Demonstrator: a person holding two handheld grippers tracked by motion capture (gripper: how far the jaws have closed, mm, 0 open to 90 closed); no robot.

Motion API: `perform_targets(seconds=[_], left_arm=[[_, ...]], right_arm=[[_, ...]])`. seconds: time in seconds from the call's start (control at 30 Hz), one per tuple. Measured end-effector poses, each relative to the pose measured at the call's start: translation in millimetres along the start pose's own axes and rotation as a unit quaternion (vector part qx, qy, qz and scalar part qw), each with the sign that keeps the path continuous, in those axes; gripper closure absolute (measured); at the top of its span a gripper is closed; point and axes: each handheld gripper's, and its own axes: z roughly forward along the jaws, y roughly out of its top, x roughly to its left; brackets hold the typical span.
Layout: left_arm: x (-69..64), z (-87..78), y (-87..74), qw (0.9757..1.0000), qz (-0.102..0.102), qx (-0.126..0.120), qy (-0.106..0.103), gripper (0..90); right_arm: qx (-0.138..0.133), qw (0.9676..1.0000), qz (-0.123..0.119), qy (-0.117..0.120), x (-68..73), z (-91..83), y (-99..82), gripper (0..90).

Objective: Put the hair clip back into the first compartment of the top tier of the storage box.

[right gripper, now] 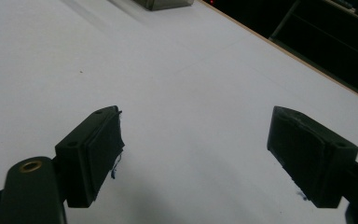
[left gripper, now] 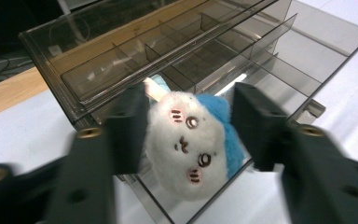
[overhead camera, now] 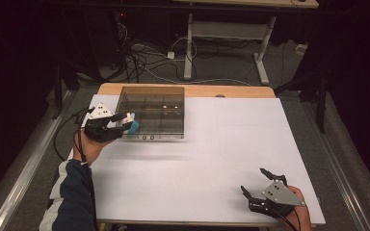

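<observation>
White surface, smoky plastic organizer box (overhead camera: 150, 115) at its far left – left gripper (left gripper: 189, 135) hugs a plush toy (left gripper: 186, 144) over the box's near edge.
Soft, light, squashy; hold its round middle – jaws clamp both flanks; right gripper (right gripper: 193, 154) gapes, holding nothing.

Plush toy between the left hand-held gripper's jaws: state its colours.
The plush toy has a white face, pink cheek marks and a blue back, clearest in the left gripper view.

Left hand-held gripper (overhead camera: 125, 120) clamped shut; right hand-held gripper (overhead camera: 256, 182) spread wide, resting.
</observation>
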Motion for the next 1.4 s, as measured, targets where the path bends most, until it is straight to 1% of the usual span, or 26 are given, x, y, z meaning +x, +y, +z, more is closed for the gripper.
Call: perform_targets(seconds=[0.03,0.1,0.17,0.2,0.3,0.43,0.53,0.57,0.6,0.67,0.7,0.73,0.77,0.8,0.93,0.97,1.07,1.1,1.2,1.27,1.3,1.33,1.37,1.4], left_arm=[[0.7,-0.2,-1.2,1.0000,-0.004,-0.001,-0.002,53.1],[1.3,1.1,-3.4,1.0000,-0.004,0.004,-0.004,60.7],[2.3,2.8,-5.3,0.9999,-0.011,0.002,-0.006,61.9],[2.3,2.8,-5.3,0.9999,-0.011,0.002,-0.006,62.8],[2.6,4.1,-5.7,0.9999,-0.014,-0.002,-0.009,62.7],[-0.4,5.3,-5.8,0.9999,-0.009,-0.005,-0.005,62.7],[-1.2,5.5,-7.0,0.9999,-0.010,-0.009,-0.002,62.7],[-2.0,4.5,-7.9,0.9999,-0.010,-0.013,0.004,62.6],[-2.0,4.5,-7.9,0.9999,-0.010,-0.013,0.004,62.6],[-3.4,2.8,-8.4,0.9998,-0.003,-0.014,0.012,62.6],[-4.8,0.9,-8.3,0.9996,0.000,-0.017,0.021,62.5],[-4.8,0.9,-8.3,0.9996,0.000,-0.017,0.021,62.5],[-5.8,-2.5,-7.8,0.9993,0.000,-0.028,0.026,62.5],[-6.3,-3.7,-7.7,0.9991,-0.001,-0.032,0.028,62.5],[-8.4,-6.3,-7.8,0.9986,0.005,-0.038,0.037,62.5],[-9.8,-7.7,-8.1,0.9980,0.008,-0.045,0.043,62.4],[-11.0,-8.9,-8.4,0.9976,0.010,-0.049,0.047,61.1],[-11.9,-9.4,-8.6,0.9971,0.013,-0.052,0.054,60.1],[-13.5,-10.0,-9.1,0.9966,0.016,-0.057,0.057,60.1],[-15.0,-11.0,-9.1,0.9960,0.019,-0.062,0.062,60.1],[-16.4,-11.8,-9.1,0.9954,0.021,-0.065,0.067,60.1],[-16.4,-11.8,-9.1,0.9954,0.021,-0.065,0.067,60.0],[-17.5,-12.2,-9.0,0.9946,0.025,-0.066,0.077,59.1],[-18.4,-12.4,-8.6,0.9943,0.026,-0.065,0.081,59.1]], right_arm=[[-0.001,1.0000,0.000,0.000,-0.2,0.1,0.0,18.4],[0.000,1.0000,-0.001,0.000,0.1,0.1,0.1,18.4],[-0.001,1.0000,-0.001,0.000,0.1,0.0,0.1,18.4],[-0.001,1.0000,-0.001,0.000,0.1,0.0,0.1,18.4],[0.000,1.0000,-0.001,0.001,0.4,0.2,0.2,18.4],[0.000,1.0000,-0.002,0.001,0.7,0.5,0.3,18.4],[-0.001,1.0000,-0.002,0.001,0.6,0.5,0.3,18.4],[-0.001,1.0000,-0.002,0.001,0.8,0.3,0.5,18.4],[-0.001,1.0000,-0.002,0.001,0.8,0.3,0.5,18.4],[-0.001,1.0000,-0.002,0.001,0.7,0.2,0.5,18.4],[-0.001,1.0000,-0.002,0.001,0.7,0.3,0.4,18.4],[-0.001,1.0000,-0.002,0.001,0.7,0.3,0.4,18.4],[-0.001,1.0000,-0.002,0.000,0.7,0.4,0.5,18.4],[-0.001,1.0000,-0.003,0.000,0.8,0.3,0.6,18.4],[-0.002,1.0000,-0.004,0.000,1.0,0.0,0.8,18.4],[-0.003,1.0000,-0.003,-0.001,0.8,-0.3,0.9,18.4],[-0.004,1.0000,-0.003,-0.001,0.8,-0.6,1.0,18.4],[-0.004,1.0000,-0.003,0.000,1.0,-0.9,1.0,18.4],[-0.005,1.0000,-0.003,0.000,0.8,-1.0,1.1,18.4],[-0.005,1.0000,-0.004,0.000,0.9,-1.2,1.2,18.4],[-0.005,1.0000,-0.004,0.000,0.9,-1.2,1.2,18.4],[-0.005,1.0000,-0.004,0.000,0.9,-1.2,1.2,18.4],[-0.005,1.0000,-0.003,0.000,1.1,-1.4,1.4,18.4],[-0.005,1.0000,-0.003,0.000,1.1,-1.4,1.4,18.4]])
